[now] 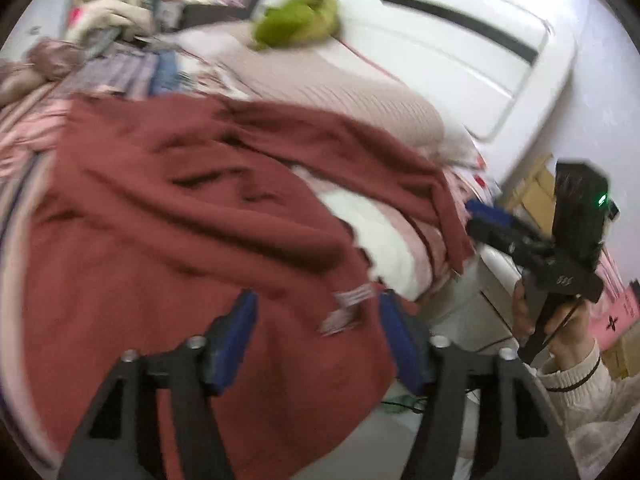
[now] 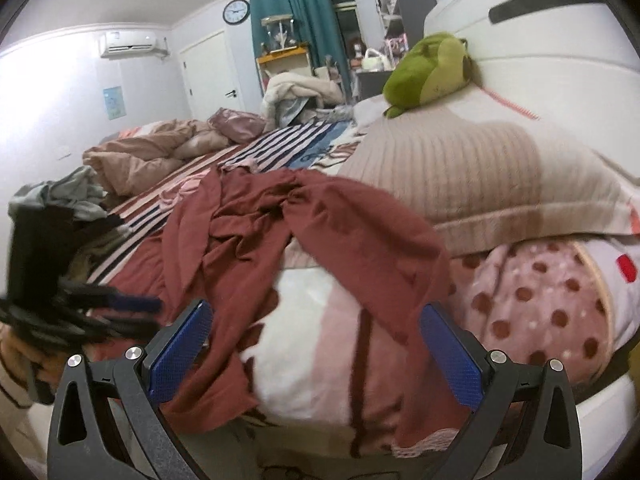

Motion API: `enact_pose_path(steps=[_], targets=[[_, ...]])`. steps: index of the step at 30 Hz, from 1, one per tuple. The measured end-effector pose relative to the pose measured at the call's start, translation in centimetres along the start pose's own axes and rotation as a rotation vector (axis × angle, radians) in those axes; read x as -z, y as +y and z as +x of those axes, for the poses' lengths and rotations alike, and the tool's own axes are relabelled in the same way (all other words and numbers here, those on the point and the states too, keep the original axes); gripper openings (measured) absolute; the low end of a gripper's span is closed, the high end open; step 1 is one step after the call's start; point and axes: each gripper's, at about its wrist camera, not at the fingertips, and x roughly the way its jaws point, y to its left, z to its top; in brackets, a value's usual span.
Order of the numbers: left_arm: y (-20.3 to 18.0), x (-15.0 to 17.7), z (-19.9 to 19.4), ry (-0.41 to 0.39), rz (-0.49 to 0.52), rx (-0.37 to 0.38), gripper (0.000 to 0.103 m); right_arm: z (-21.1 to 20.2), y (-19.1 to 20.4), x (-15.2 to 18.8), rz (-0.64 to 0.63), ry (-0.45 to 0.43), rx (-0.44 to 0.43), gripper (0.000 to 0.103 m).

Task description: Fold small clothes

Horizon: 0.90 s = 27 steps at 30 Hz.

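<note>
Both your grippers gape empty: left gripper [image 1: 316, 336] is right over the red garment [image 1: 192, 216], right gripper [image 2: 316, 344] nearer its sleeve.

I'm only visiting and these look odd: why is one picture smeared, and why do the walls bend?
Left wrist view: motion blur smears the red garment and green plush toy. Right wrist view: mostly sharp, though the left gripper blurs and the left wall glares white. Both views: the fisheye lens bends the headboard and darkens the corners.
</note>
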Motion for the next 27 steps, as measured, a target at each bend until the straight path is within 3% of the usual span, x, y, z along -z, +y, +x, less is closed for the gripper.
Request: enact_pose_path(steps=[5,8,10,15,17,21,23,25,27], targets=[[5.9,2.4,-5.6,-0.063,-0.118,-0.203,0.067,1.6,2.0,0.4,-0.001,0.084,-0.137,0.103],[10.4,4.9,-7.0,-0.055,-0.226,-0.289,0.067,3.5,2.8,1.8,0.046,0.223,-0.226,0.098],[11.9,6.3,-6.5,-0.036,-0.269,-0.291,0.067,4.8,3.3,3.3,0.087,0.323,-0.268,0.098],[13.3,10.1,-4.9,0.012,-0.352,-0.243,0.067,7.4,4.6,6.0,0.169,0.457,-0.315,0.096],[13.1,10.6,-5.1,0.005,-0.356,-0.224,0.067,8.1,5.0,6.3,0.197,0.474,-0.332,0.075],[13.1,11.4,-4.6,0.016,-0.413,-0.175,0.067,8.3,5.8,5.8,0.224,0.452,-0.353,0.050],[13.0,11.8,-4.2,0.019,-0.432,-0.150,0.066,8.1,6.1,5.2,0.217,0.427,-0.352,0.031],[12.3,11.8,-3.6,0.017,-0.450,-0.117,0.049,7.9,6.0,4.6,0.222,0.397,-0.368,0.029],[11.9,11.7,-3.5,0.013,-0.459,-0.096,0.012,8.1,5.8,4.2,0.247,0.395,-0.379,0.019]])
